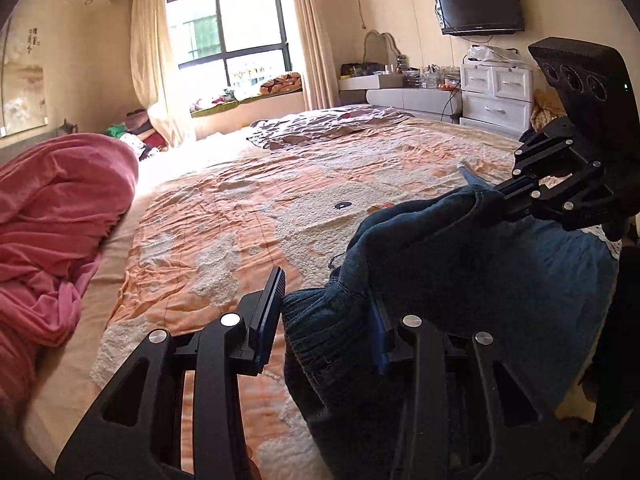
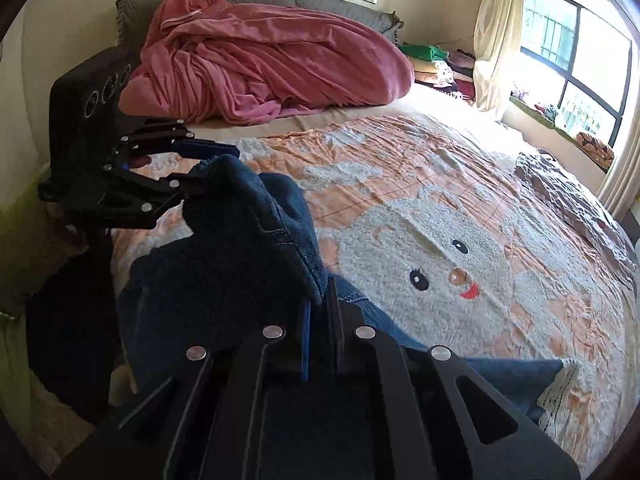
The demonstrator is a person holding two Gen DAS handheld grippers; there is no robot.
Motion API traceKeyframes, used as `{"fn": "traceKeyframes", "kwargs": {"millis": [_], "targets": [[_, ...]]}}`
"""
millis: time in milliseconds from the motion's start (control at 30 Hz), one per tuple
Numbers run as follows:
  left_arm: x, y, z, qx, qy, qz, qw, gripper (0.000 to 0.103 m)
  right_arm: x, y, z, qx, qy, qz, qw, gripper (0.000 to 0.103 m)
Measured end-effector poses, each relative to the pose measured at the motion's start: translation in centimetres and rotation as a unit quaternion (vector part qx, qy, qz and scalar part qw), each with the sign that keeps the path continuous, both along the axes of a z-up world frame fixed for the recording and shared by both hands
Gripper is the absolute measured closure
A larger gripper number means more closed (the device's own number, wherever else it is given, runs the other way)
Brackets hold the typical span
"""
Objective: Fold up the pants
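Dark blue denim pants lie bunched at the near edge of the bed; they also show in the right wrist view. My left gripper is open; the ribbed waistband lies between its fingers against the right finger. In the right wrist view the left gripper has its fingers spread around a raised fold. My right gripper is shut on a fold of the pants and holds it up. In the left wrist view the right gripper pinches the fabric at the right.
The bed has an orange and white cartoon blanket. A pink duvet is heaped at the headboard; it also shows in the left wrist view. A grey sheet lies at the far end. A white dresser stands beyond.
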State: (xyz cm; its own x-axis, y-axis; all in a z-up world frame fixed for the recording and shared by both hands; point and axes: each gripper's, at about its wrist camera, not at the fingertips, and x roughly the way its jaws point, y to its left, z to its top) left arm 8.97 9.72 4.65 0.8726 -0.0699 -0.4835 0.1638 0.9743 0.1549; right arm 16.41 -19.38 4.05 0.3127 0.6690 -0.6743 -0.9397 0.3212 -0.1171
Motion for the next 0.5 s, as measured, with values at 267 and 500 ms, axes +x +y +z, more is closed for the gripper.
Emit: {"fn": "traceKeyframes", "kwargs": {"millis": [267,500], "targets": [[-5.3,-1.3,-2.8,-0.016,0.048,-0.005,0.9987,0.072,-6.7,-2.7,-3.3,0.001,0.052,0.013,0.999,0.098],[-7.5,-1.9,-4.7,-0.009,0.094,-0.004,0.9955,0.07,-9.9,-3.5,-7.1,-0.005,0.086,0.002,0.996,0.097]]}}
